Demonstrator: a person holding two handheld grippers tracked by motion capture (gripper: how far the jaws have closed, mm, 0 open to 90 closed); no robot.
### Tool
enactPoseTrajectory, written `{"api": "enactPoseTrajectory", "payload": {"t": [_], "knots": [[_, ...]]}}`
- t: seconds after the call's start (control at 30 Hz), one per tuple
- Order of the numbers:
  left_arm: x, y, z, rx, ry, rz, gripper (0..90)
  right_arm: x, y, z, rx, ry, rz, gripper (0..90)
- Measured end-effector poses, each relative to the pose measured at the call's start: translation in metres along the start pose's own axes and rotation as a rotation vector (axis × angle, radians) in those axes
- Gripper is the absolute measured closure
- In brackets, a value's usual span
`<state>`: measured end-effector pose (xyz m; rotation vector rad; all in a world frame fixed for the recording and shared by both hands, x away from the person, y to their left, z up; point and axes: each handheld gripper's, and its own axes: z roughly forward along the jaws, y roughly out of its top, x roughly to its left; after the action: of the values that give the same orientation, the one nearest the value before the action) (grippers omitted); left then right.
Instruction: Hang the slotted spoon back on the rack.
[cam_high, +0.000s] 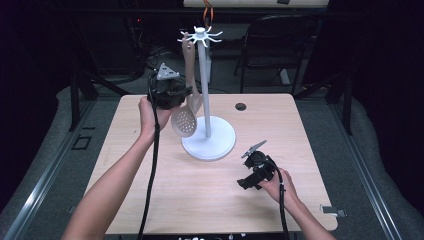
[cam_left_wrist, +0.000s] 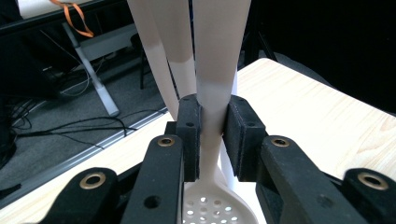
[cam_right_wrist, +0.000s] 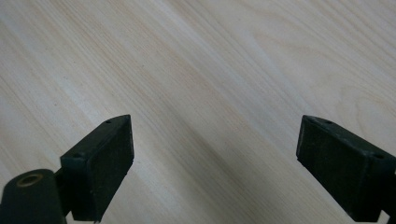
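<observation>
A white utensil stand (cam_high: 204, 85) with a ring of hooks on top rises from a round base (cam_high: 215, 145) at the table's middle. A beige slotted spoon (cam_high: 184, 121) hangs along its left side, the handle reaching up toward the hooks. My left gripper (cam_high: 184, 93) is shut on that handle just above the perforated head. In the left gripper view the pads (cam_left_wrist: 189, 122) press both sides of the spoon handle (cam_left_wrist: 219, 56), with the holed head (cam_left_wrist: 215, 210) below. My right gripper (cam_high: 246, 184) rests low near the table's front right, open over bare wood (cam_right_wrist: 215, 149).
A second beige utensil (cam_high: 195, 102) hangs on the stand behind the spoon; its handle (cam_left_wrist: 156, 60) is close beside the held one. The wooden table (cam_high: 150, 190) has a small round hole (cam_high: 240, 106) at the back. A dark chair (cam_high: 275, 45) stands beyond.
</observation>
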<state>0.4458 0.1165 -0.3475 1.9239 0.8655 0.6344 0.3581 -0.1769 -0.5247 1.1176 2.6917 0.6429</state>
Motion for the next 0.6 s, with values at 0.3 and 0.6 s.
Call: {"api": "enactPoseTrajectory", "payload": {"t": [0.3, 0.6], "knots": [[-0.003, -0.004, 0.003, -0.017, 0.012, -0.024, 75.0, 0.0, 0.0, 0.0, 0.002, 0.002, -0.003, 10.7], [-0.007, -0.019, -0.01, 0.011, 0.021, -0.033, 36.6, 0.0, 0.0, -0.001, 0.001, -0.001, 0.001, 10.7]]}}
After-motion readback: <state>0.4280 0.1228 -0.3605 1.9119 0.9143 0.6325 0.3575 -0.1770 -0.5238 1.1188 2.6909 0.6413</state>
